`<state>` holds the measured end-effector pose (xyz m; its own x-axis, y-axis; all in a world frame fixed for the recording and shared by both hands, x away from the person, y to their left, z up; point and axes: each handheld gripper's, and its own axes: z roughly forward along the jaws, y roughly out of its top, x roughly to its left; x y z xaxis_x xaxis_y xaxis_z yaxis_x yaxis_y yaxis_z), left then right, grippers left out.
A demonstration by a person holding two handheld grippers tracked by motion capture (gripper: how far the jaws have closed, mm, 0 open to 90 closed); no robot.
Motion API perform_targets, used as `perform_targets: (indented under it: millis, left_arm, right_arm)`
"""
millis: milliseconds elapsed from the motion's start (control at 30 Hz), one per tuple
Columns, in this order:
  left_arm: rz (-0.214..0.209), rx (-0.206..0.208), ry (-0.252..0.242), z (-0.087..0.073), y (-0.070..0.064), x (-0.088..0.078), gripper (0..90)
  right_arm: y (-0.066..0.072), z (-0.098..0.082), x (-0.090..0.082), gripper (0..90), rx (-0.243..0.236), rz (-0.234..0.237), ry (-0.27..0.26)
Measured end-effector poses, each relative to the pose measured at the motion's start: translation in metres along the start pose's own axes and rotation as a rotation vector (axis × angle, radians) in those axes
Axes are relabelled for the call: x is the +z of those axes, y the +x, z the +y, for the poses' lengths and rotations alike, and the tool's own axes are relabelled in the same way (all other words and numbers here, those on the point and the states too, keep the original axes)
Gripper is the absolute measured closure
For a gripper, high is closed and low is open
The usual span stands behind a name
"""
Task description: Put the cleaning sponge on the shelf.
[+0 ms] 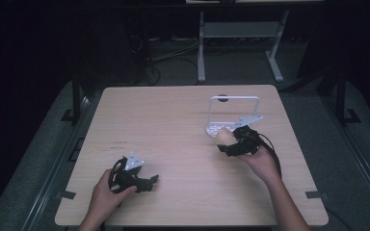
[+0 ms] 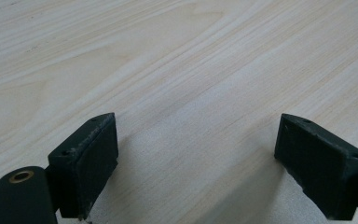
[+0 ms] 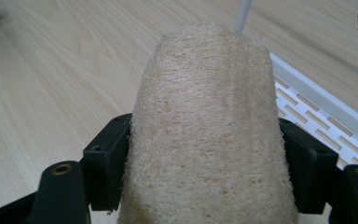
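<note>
A pale beige loofah sponge sits clamped between the two black jaws of my right gripper, its fibrous body rising well past the pads. From above, the loofah hangs just at the front edge of a white rack with a tall wire loop, and the right gripper is held over the table's right half. My left gripper rests low near the front left of the wooden table. Its jaws stand wide apart over bare wood, with nothing between the left fingertips.
The rack's slotted white base lies just right of the loofah, with a thin white post behind it. A round hole in the tabletop sits behind the rack. Beyond the table's far edge are desk legs and cables on the floor.
</note>
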<state>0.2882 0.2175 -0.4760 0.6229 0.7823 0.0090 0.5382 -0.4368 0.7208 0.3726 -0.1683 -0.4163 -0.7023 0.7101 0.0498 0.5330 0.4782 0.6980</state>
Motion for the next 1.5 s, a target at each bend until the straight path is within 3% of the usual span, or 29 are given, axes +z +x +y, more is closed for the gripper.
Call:
perform_targets:
  millis: [767,1500]
  left_arm:
    - [-0.001,-0.001,0.000,0.000,0.000,0.000,12.8]
    - [0.000,-0.001,0.002,0.000,0.000,0.000,12.8]
  right_arm:
    - [-0.015,0.017,0.011,27.5,0.008,-0.035,-0.006]
    - [-0.032,0.028,0.031,27.5,0.026,-0.063,0.020]
